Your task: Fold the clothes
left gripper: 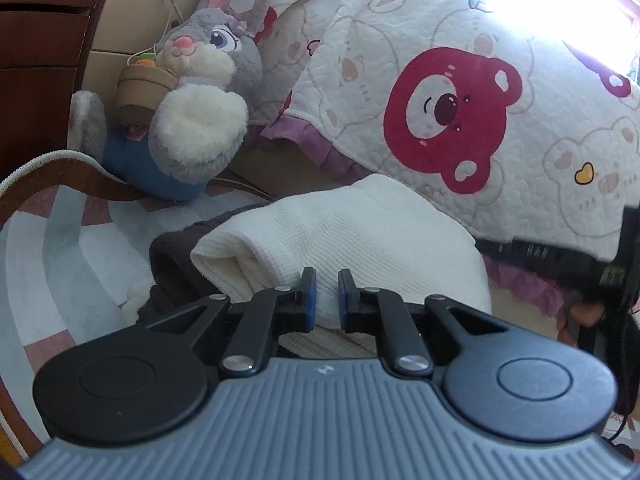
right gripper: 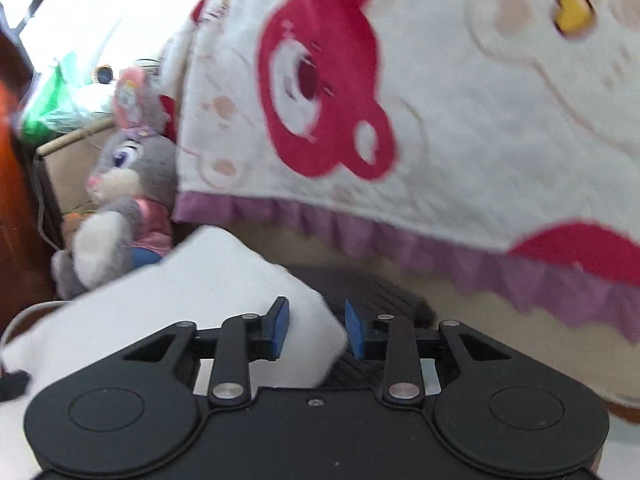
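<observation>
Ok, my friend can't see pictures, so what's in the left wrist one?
A white folded cloth sits pinched in the left claw, lying on something dark on a striped rug. Behind it a grey bunny toy holds a little pot, beside a bed quilt printed with red bears.

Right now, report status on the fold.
Left gripper pinching white garment. Right gripper open, garment corner between jaws. Dark cloth underneath, quilt close behind.

Sunlit bedroom: bear-print quilt, striped rug, wooden dresser.
</observation>
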A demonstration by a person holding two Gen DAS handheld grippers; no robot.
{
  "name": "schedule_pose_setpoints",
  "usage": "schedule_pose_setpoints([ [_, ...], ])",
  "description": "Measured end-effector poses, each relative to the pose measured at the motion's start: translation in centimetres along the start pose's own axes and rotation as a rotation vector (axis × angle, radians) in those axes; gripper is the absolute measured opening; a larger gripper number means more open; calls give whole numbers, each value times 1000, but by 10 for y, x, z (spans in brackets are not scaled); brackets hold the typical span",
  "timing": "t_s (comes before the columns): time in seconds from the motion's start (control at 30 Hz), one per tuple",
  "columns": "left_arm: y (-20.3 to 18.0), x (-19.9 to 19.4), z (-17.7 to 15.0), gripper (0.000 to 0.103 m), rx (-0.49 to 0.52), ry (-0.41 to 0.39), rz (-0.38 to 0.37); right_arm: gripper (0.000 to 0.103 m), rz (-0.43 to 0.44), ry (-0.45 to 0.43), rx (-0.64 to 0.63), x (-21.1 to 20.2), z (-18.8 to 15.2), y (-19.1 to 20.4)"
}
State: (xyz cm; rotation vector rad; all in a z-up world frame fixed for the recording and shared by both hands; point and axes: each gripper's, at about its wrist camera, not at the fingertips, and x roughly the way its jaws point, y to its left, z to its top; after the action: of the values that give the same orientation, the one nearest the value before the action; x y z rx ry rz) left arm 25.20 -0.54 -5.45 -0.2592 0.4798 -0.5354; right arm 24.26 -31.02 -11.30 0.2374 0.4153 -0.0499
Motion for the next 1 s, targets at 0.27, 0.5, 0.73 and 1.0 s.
schedule_pose_setpoints([
  [0.27,-4,-16,14,18,-26,37,85,43,-12,19,259,-29,-10,-19],
  [0.5,-21,-41,15,49,-56,137,176,58,421,120,88,-73,-53,54],
  [0.73,-54,-88,5,66,-59,198,228,57,630,387,96,-91,-88,90],
  [1.0,-123,-135,-24,79,157,255,311,58,304,299,-92,-198,-84,56],
])
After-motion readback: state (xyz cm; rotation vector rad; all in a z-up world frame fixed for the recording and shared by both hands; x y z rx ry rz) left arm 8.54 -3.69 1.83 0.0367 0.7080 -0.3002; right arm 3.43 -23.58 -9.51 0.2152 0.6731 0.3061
